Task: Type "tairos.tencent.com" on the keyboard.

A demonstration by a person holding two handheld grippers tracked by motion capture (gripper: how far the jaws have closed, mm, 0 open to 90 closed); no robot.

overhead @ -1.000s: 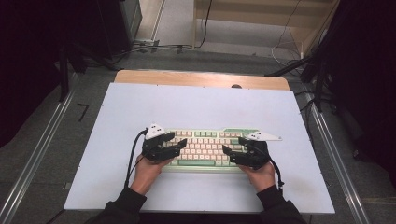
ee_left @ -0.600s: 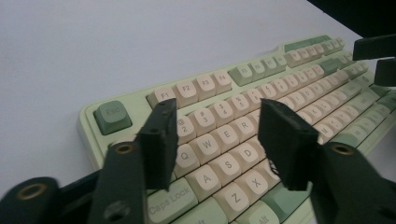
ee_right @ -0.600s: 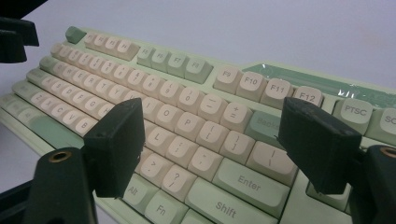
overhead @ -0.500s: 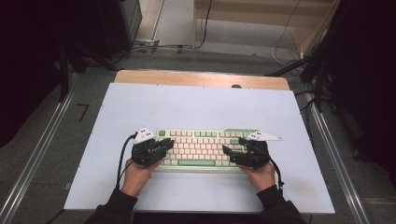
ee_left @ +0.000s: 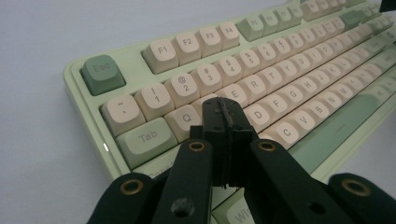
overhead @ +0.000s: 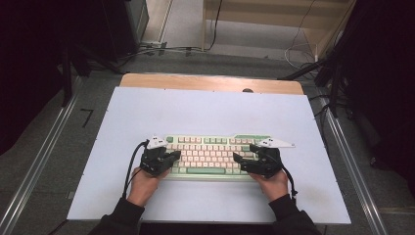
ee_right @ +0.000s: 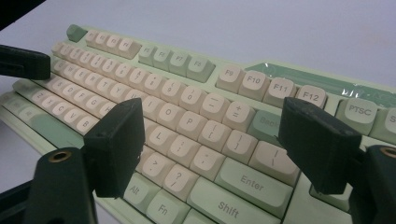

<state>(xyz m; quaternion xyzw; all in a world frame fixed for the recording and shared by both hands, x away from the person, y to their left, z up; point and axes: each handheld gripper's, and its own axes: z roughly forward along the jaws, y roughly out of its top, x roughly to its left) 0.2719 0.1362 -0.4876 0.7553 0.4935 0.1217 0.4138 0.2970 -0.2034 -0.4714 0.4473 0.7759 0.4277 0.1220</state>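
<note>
Green-and-cream keyboard (overhead: 210, 154) lies flat at the near middle of the white desk (overhead: 205, 110). Left tongs (ee_left: 224, 116) pressed together, tip over the Q/W keys, apparently typing. Right tongs (ee_right: 210, 149) spread apart above the Enter side. Progress unclear; no key visibly pressed.

One keyboard (overhead: 210, 154) and two grippers (one per hand) on one table (overhead: 205, 107)

white tabletop (overhead: 210, 110) | wooden edge (overhead: 210, 82) at far side | cables (overhead: 161, 49) on floor beyond
</note>
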